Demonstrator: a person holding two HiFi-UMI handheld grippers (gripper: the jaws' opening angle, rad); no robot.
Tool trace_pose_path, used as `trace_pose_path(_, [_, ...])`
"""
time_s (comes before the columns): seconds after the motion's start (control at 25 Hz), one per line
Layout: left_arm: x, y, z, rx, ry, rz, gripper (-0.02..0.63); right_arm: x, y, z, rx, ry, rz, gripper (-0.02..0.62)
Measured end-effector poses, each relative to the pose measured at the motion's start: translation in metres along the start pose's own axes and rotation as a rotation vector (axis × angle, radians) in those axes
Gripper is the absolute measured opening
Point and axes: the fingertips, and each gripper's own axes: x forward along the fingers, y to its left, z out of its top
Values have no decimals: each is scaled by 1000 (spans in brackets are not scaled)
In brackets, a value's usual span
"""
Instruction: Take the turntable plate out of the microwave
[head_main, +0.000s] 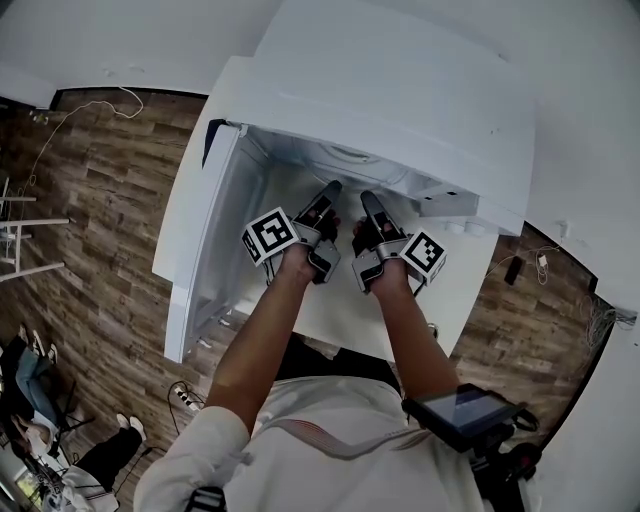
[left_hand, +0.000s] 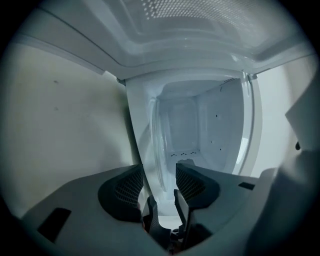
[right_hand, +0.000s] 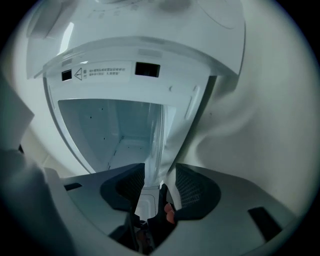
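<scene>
Clear glass turntable plate (left_hand: 156, 145), seen edge-on, at the mouth of the open white microwave (head_main: 400, 100). Its rim lies between the spread jaws of the left gripper (left_hand: 160, 170) and right gripper (right_hand: 160, 170), unpinched.

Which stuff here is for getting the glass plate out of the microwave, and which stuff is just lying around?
For the job: the microwave, its open door, the glass turntable plate, the left gripper and the right gripper, both open with the plate's rim between their jaws.

Just lying about: the power strip and the loose cable on the wood floor.
</scene>
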Motion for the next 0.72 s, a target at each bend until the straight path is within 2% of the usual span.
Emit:
trace_pose_path(0.16, [11, 4, 2, -48, -4, -4, 199, 8, -5, 7, 34, -19, -5, 172])
trace_pose_path(0.44, [17, 10, 5, -81, -13, -14, 198, 18, -8, 8, 78, -42, 16, 172])
trace_pose_path(0.72, [20, 10, 5, -103, -10, -31, 145, 21, -8, 11, 103, -61, 41, 170])
